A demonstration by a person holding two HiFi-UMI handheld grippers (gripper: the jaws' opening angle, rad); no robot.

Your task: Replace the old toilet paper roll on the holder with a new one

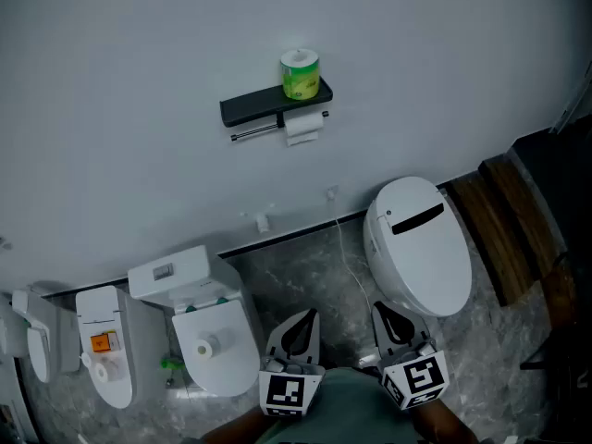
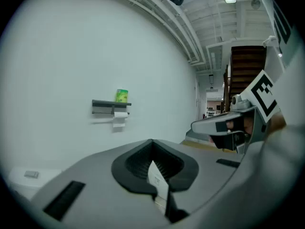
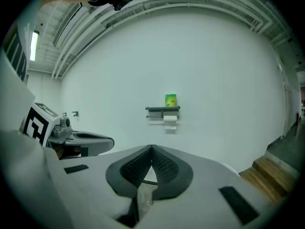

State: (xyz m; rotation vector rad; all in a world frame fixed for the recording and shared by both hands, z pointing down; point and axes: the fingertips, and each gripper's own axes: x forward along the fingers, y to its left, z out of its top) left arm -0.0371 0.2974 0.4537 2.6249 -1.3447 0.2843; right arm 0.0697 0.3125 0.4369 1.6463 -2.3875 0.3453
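Upper centre of the head view, on the pale wall: the black holder [image 1: 254, 107], a shelf with a bar beneath it. The old toilet paper roll [image 1: 302, 128] hangs on that bar at the shelf's right end, with a loose sheet trailing down. The new roll [image 1: 300, 74], in a green wrapper, stands upright on the shelf directly above the old one.

My left fingers [image 1: 298, 331] and right fingers [image 1: 396, 324] sit at the bottom centre of the frame, side by side and well apart from the holder. Both point toward the wall.

Left gripper view: my left fingers [image 2: 138, 163] are clenched tip to tip with nothing between them. The holder [image 2: 102, 103], old roll [image 2: 120, 116] and new roll [image 2: 121, 96] appear small, left of centre.

Right gripper view: my right fingers [image 3: 164, 168] are likewise clenched and empty. The holder [image 3: 157, 109], old roll [image 3: 170, 119] and new roll [image 3: 170, 100] lie ahead, just above them in the frame.

Below the holder, a white toilet [image 1: 416, 248] with its lid closed stands at right of centre. A second toilet [image 1: 185, 289] at lower left carries another white roll [image 1: 205, 347] on its lid. Wooden steps [image 1: 499, 229] occupy the right edge.
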